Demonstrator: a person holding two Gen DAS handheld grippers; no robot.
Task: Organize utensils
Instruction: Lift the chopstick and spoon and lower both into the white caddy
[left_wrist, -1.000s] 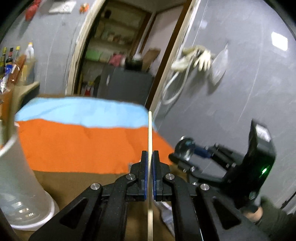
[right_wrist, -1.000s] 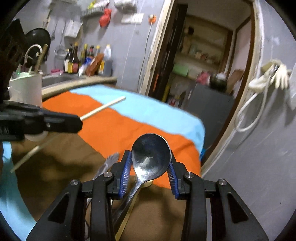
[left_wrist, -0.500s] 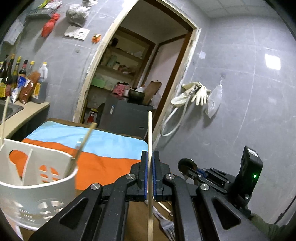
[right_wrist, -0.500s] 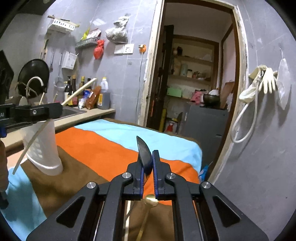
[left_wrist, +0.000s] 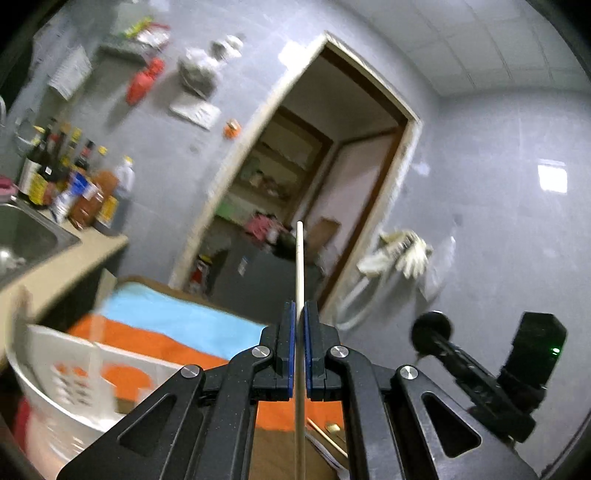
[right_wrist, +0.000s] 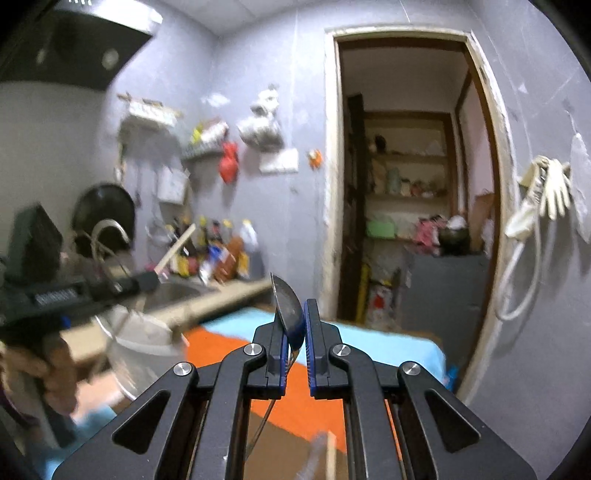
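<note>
A: Left wrist view first. What's the room?

B: A grey-walled kitchen with an open doorway, bottles beside a steel sink (left_wrist: 26, 236) at the left, and a table under an orange, blue and brown striped cloth (left_wrist: 177, 343). The white perforated plastic utensil holder (left_wrist: 74, 384) stands at the table's left edge, by the counter.

A: And the left gripper (left_wrist: 300, 350)?

B: Its jaws are pinched tight on a pale wooden chopstick (left_wrist: 300, 266), which stands upright through them, tip up.

A: Right wrist view?

B: Same doorway and cloth. The right gripper (right_wrist: 295, 350) is clamped on the edge-on bowl of a shiny metal spoon (right_wrist: 286, 306), handle hanging below. The left gripper shows at the left with the chopstick slanting above the holder.

A: So which step?

B: Carrying, I judge: both utensils lifted clear of the table, neither yet in the holder. Next, each wants tipping end-down over the holder's mouth before releasing, the chopstick first since it's nearer.
</note>
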